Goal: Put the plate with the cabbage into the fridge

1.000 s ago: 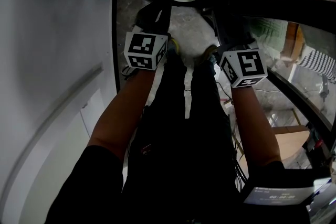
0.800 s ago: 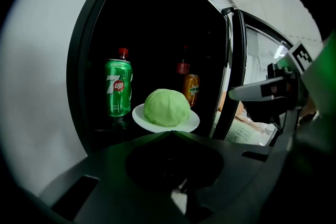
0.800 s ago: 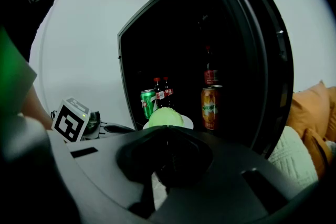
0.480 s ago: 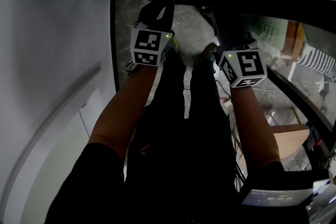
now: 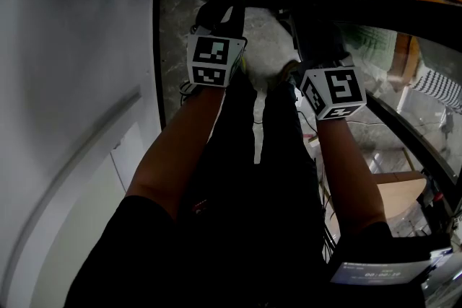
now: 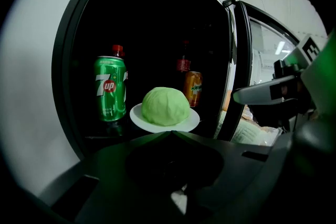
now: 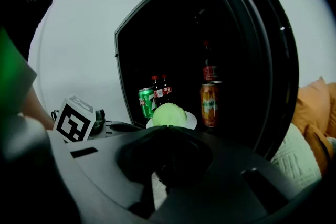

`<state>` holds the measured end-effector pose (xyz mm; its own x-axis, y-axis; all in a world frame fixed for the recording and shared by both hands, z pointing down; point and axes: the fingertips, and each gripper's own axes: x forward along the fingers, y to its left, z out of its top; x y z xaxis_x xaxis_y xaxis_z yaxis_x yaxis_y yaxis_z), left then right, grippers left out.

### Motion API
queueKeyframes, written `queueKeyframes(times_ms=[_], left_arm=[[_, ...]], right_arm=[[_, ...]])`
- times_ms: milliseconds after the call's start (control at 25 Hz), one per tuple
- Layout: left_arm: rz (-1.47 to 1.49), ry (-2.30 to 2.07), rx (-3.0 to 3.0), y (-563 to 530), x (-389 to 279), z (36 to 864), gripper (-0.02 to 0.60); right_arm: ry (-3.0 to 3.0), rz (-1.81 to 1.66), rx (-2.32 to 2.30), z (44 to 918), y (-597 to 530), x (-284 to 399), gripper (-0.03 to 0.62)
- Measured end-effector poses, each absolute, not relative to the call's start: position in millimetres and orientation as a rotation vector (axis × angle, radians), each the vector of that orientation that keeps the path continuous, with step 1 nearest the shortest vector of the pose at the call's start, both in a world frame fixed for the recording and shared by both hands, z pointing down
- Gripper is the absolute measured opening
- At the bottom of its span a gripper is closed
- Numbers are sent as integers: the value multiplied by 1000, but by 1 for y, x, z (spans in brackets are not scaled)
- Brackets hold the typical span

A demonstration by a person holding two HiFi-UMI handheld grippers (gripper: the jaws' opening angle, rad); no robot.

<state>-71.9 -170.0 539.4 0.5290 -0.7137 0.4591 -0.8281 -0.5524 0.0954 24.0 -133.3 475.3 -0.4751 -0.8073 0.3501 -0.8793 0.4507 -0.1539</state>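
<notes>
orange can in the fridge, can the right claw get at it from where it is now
Probably yes. The fridge is open and the orange can stands right of the plate, with nothing between it and the right claw. The claw is shut, so it must open first.

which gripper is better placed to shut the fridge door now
Right, probably: the open door hangs on the side of the right gripper, while the left gripper points at the plate, away from it.
</notes>
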Motion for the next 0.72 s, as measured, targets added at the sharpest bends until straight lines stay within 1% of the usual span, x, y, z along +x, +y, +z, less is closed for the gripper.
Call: queueKeyframes(times_ms=[720], left_arm=[[514, -1344, 2406, -206, -63, 534, 5]], right_arm=[[-2463, 491, 1488, 481, -139, 34, 6]])
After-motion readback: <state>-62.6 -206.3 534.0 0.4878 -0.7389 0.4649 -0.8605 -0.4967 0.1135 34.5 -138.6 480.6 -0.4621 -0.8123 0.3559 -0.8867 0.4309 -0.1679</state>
